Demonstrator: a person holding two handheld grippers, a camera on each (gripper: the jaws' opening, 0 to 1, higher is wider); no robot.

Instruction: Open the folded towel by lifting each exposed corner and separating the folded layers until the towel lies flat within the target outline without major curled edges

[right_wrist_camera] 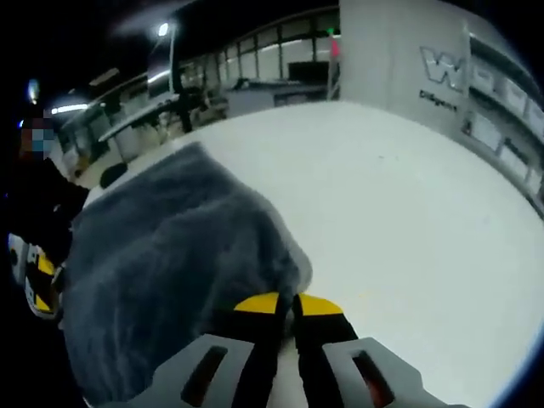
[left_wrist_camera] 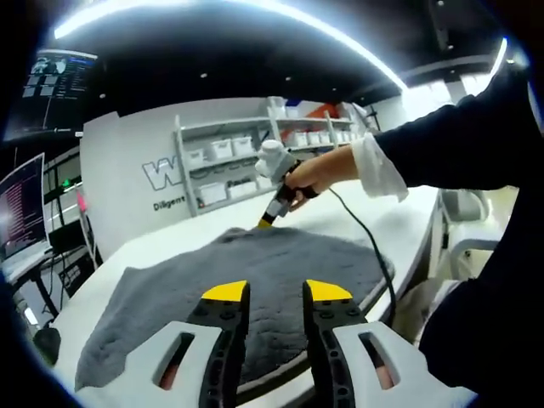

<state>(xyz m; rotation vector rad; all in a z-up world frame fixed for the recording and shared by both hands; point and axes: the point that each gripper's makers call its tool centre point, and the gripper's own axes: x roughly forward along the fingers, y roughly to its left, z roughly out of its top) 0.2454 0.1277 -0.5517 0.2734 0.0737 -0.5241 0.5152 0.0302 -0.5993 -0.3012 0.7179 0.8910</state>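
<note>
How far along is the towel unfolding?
Mostly spread: the towel lies broad across the table. In hand: the right gripper is shut on its far edge, which humps up. The left gripper hovers open. Left: flatten that edge; I can't see an outline.

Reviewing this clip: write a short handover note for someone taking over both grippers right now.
Left gripper: open, over the near edge of the grey towel, holding nothing.
Right gripper: shut on the towel's far edge, which is raised into a small peak.
Towel: spread over much of the white table.
Done: most layers look opened.
Left: lay the held edge down and smooth it flat. I cannot make out a target outline.
</note>
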